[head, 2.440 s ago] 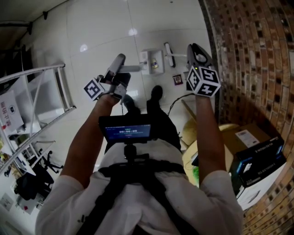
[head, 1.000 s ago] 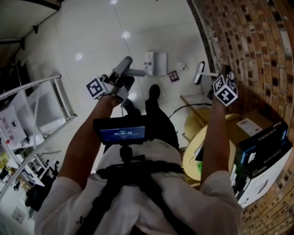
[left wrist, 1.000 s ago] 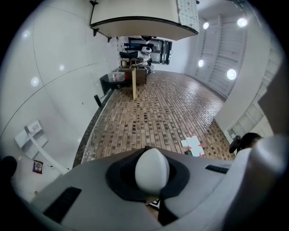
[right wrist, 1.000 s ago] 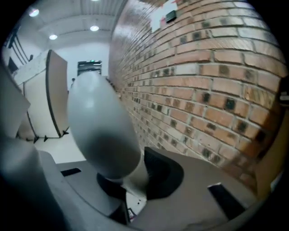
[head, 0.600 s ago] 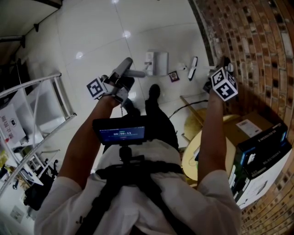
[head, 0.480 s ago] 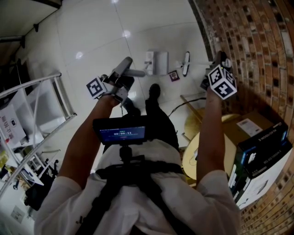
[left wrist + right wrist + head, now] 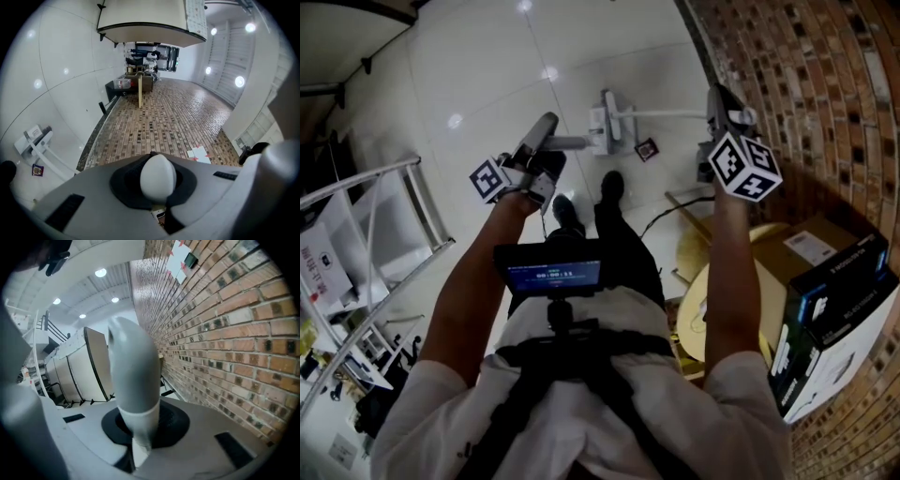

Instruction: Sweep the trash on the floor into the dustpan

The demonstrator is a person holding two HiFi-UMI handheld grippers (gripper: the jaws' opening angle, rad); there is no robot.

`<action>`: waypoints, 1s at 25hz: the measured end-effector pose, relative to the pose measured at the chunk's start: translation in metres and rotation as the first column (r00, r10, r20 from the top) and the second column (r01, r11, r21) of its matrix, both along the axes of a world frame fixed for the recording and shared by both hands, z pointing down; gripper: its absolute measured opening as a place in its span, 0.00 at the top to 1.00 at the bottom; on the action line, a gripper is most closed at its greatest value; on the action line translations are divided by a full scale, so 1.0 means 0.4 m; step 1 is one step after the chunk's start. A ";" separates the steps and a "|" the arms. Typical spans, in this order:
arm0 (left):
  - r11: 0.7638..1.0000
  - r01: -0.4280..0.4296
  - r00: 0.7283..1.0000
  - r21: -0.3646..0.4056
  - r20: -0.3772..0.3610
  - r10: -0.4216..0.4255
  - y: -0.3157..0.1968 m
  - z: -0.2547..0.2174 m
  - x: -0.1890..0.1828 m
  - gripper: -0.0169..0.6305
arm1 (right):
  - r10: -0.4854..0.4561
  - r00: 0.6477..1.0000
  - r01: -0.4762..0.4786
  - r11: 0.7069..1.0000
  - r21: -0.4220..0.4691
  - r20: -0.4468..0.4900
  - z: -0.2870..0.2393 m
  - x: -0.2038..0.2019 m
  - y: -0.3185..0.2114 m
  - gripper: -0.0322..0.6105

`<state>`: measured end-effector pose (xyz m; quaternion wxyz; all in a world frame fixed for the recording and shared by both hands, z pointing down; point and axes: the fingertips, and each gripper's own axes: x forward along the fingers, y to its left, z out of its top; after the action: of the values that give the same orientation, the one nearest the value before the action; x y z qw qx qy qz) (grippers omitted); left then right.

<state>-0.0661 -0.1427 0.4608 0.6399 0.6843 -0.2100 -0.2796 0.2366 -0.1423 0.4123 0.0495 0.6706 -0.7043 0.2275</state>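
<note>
Above the floor [image 7: 487, 75], left gripper [image 7: 544, 129] jaws are clamping the dustpan [image 7: 600, 127], right gripper [image 7: 720, 105] jaws just tightening on the broom [image 7: 666, 113], best swept low toward the trash [image 7: 646, 148].

The left gripper [image 7: 541, 133] holds dustpan [image 7: 594, 123]; right gripper [image 7: 723, 105] just closed tighter on broom [image 7: 666, 113].

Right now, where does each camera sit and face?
Head view: head-mounted, steeply down; arms, left gripper, right gripper, tiled floor.
Left gripper view: behind jaws shut on dustpan handle, facing brick wall.
Right gripper view: along that wall; jaws, just closed further, hold broom handle.
Both gripper views show the taped paper.
</note>
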 end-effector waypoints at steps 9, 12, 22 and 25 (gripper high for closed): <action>0.996 -0.069 0.998 0.054 -0.009 0.070 0.004 -0.026 -0.018 0.97 | 0.170 0.982 -0.169 0.985 0.024 -0.077 -0.085 0.144 0.108 0.92; 0.993 -0.085 0.996 0.076 -0.006 0.085 0.000 -0.043 -0.018 0.97 | 0.216 0.964 -0.219 0.976 0.002 -0.156 -0.084 0.210 0.158 0.92; 0.989 -0.109 0.994 0.099 0.032 0.106 0.015 -0.070 -0.104 0.97 | 0.269 0.892 -0.338 0.931 -0.139 -0.363 0.032 0.395 0.287 0.93; 0.986 -0.128 0.991 0.103 0.039 0.124 0.033 -0.077 -0.123 0.97 | 0.278 0.881 -0.365 0.915 -0.174 -0.384 0.071 0.406 0.317 0.93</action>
<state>-0.1154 -0.1296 0.4302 0.6159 0.7334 -0.1618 -0.2380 0.3989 -0.0154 0.4405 0.2169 0.7973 -0.5292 0.1931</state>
